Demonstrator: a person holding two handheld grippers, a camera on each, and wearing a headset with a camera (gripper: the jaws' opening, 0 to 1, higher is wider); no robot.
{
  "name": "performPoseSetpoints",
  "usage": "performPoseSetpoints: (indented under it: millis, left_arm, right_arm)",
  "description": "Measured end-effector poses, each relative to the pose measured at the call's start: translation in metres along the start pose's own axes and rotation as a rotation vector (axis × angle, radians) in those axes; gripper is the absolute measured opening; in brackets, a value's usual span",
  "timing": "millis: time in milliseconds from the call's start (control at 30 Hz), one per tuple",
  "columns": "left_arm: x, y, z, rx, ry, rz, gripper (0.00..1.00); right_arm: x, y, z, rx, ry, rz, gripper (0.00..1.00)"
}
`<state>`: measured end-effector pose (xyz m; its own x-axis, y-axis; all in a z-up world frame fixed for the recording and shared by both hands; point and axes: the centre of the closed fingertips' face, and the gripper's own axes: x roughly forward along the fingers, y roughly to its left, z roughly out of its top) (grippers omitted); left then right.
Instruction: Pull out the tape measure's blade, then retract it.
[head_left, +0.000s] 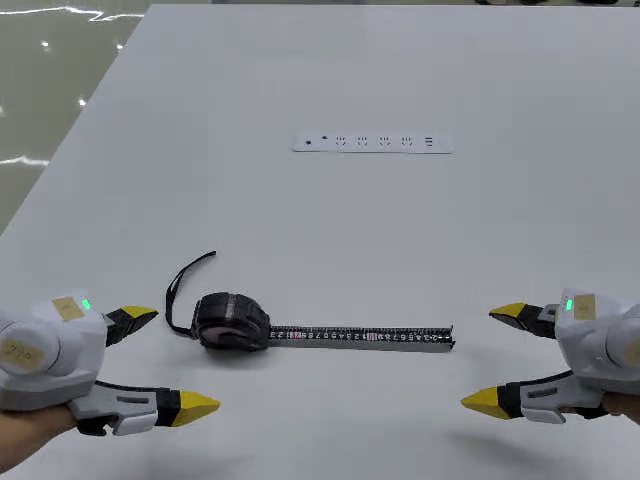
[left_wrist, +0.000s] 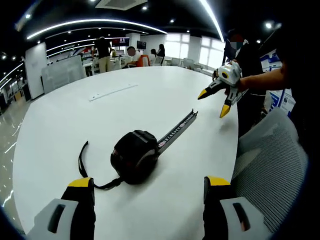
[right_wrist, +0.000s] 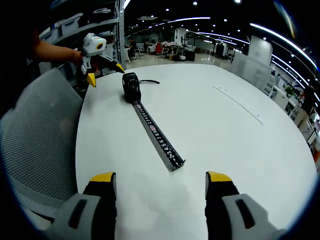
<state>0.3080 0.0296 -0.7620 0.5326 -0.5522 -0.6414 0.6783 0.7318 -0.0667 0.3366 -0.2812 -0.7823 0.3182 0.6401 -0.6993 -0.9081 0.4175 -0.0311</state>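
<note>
Extended tape measure between left tongs and right tongs, both released, clear of it.

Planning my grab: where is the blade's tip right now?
In the head view the blade tip lies on the table, right of the case, left of the right gripper.

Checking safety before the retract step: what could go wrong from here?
1. The blade lies extended, held by neither the left gripper nor the right gripper; retracting, it may whip back unguided.
2. The case sits loose on the smooth table and could slide when gripped.
</note>
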Motion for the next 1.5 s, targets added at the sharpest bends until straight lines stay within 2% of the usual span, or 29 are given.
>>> performPoseSetpoints:
  millis: [233, 400, 467, 533, 633, 733, 900, 1100, 1233, 1367, 1500]
  left_arm:
    - [-0.002, -0.011, 0.006, -0.042, -0.06, 0.03, 0.87]
    - [-0.003, -0.013, 0.01, -0.087, -0.095, 0.08, 0.88]
    - [-0.004, -0.014, 0.009, -0.095, -0.091, 0.102, 0.88]
    - [-0.005, -0.013, 0.008, -0.103, -0.083, 0.131, 0.88]
    - [-0.007, -0.018, 0.007, -0.108, -0.089, 0.142, 0.89]
    - [-0.008, -0.025, 0.007, -0.128, -0.097, 0.147, 0.9]
    - [-0.01, -0.033, 0.011, -0.181, -0.133, 0.153, 0.94]
    - [-0.012, -0.039, 0.019, -0.186, -0.171, 0.179, 0.99]
    - [-0.011, -0.041, 0.019, -0.184, -0.168, 0.182, 1.0]
    - [-0.01, -0.043, 0.019, -0.17, -0.163, 0.183, 1.0]
    - [-0.01, -0.041, 0.021, -0.175, -0.17, 0.199, 1.0]
  right_arm:
    - [0.001, 0.014, 0.007, 0.067, -0.048, -0.041, 0.78]
    - [0.001, 0.023, 0.014, 0.099, -0.08, -0.082, 0.83]
    - [0.0, 0.025, 0.014, 0.116, -0.084, -0.102, 0.84]
    - [-0.002, 0.027, 0.019, 0.141, -0.109, -0.12, 0.84]
    - [-0.001, 0.033, 0.022, 0.151, -0.113, -0.134, 0.85]
    - [-0.001, 0.035, 0.026, 0.201, -0.135, -0.163, 0.86]
    - [0.003, 0.043, 0.03, 0.224, -0.139, -0.166, 0.89]
    - [0.004, 0.045, 0.034, 0.256, -0.154, -0.185, 0.93]
    - [0.004, 0.047, 0.038, 0.277, -0.168, -0.18, 0.95]
    - [0.005, 0.05, 0.037, 0.268, -0.162, -0.177, 0.96]
    - [0.004, 0.05, 0.038, 0.273, -0.168, -0.177, 0.96]
